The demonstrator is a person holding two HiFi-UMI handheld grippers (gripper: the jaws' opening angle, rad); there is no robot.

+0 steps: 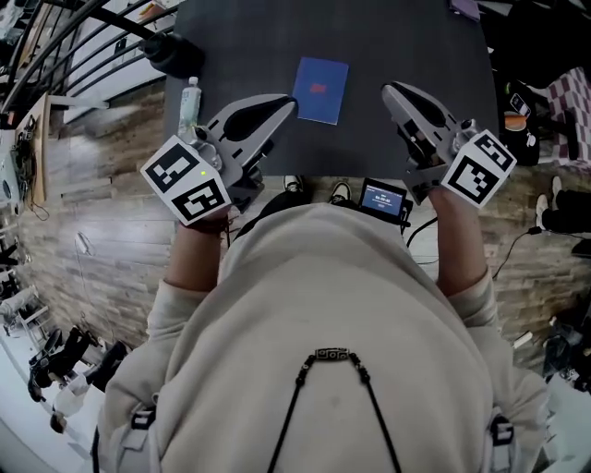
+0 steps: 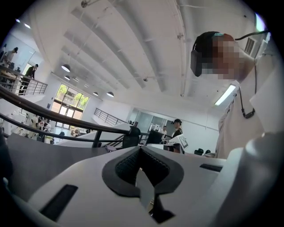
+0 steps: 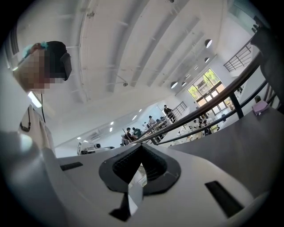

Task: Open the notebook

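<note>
**A:** Closest in, a beige sweatshirt [image 1: 323, 305] fills the bottom of the head view, and both sleeves reach forward.

**B:** Right, and each hand carries a tool. The left gripper [image 1: 288, 104] is on the left and the right gripper [image 1: 388, 90] on the right. The marker cubes [image 1: 187, 177] sit at the body end, and both noses point out over the counter [image 1: 240, 37].

**A:** How do the fingers stand?

**B:** The left gripper view shows its fingers [image 2: 80, 181] pressed together. The dark pads meet at the tip with nothing between them. The right gripper view shows the same: fingers [image 3: 208, 177] closed tight, holding nothing.

**A:** Between the arms there's a small device [image 1: 383, 199] with a lit blue screen, just below the counter's near edge.

**B:** Now the notebook [image 1: 320, 90]. It's blue with a red mark on the cover, and it lies closed and flat on the dark counter. It sits between the two gripper tips and slightly beyond them. Neither gripper touches it.

**A:** A clear plastic bottle [image 1: 190, 100] is at the counter's left edge, just beside the left gripper.

**B:** Left of that is wooden floor [image 1: 92, 185]. Farther off, a black railing [image 1: 92, 23] crosses the top corner.

**A:** And a purple object [image 1: 464, 7] sits at the counter's far edge, too cropped to identify.

**B:** Both gripper views tilt up to a high white ceiling [image 2: 133, 53], with people standing far off in the hall.
</note>
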